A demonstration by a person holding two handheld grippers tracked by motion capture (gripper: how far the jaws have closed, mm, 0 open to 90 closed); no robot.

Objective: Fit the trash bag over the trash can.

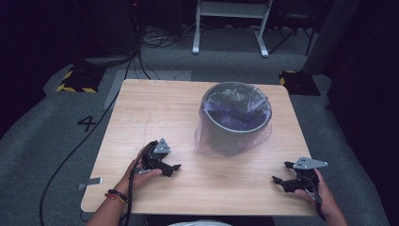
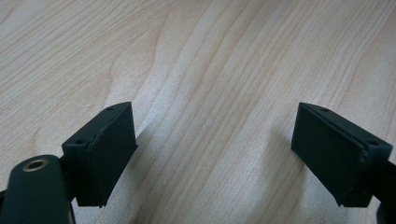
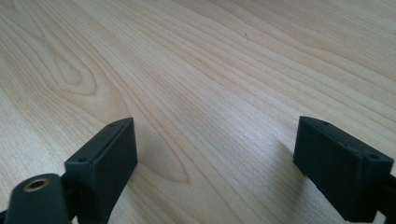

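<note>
Both grippers parked on the desk (image 1: 141,117), nothing in hand. Left gripper (image 1: 173,168) sits at about 7 o'clock from the bin (image 1: 235,125), right gripper (image 1: 281,181) at about 5 o'clock; both near it but apart from it, jaws pointing inward toward the desk's middle. Reads like a neutral start pose: hands low at the near edge, bin between and beyond them, so either side can reach the rim without crossing over. Left gripper view: left gripper (image 2: 215,140) released, jaws spread wide, bare wood grain between them. Right gripper view: same story, right gripper (image 3: 217,144) released, jaws wide, bare wood between. The bin is the thing in play: dark round bucket, upright, centre of the desk slightly toward 1 o'clock. It carries a thin translucent liner (image 1: 221,143), purplish tint, pushed down inside and folded out over the rim, draping loosely down the outer wall almost to the desk on the near side. Film is crinkled and slack, not pulled tight. My guess is the liner is what gets handled next; it's flimsy, so a pinch on the draped skirt at 6 o'clock looks easier than at the rim. Can't tell if anything lies inside the bin.
</note>
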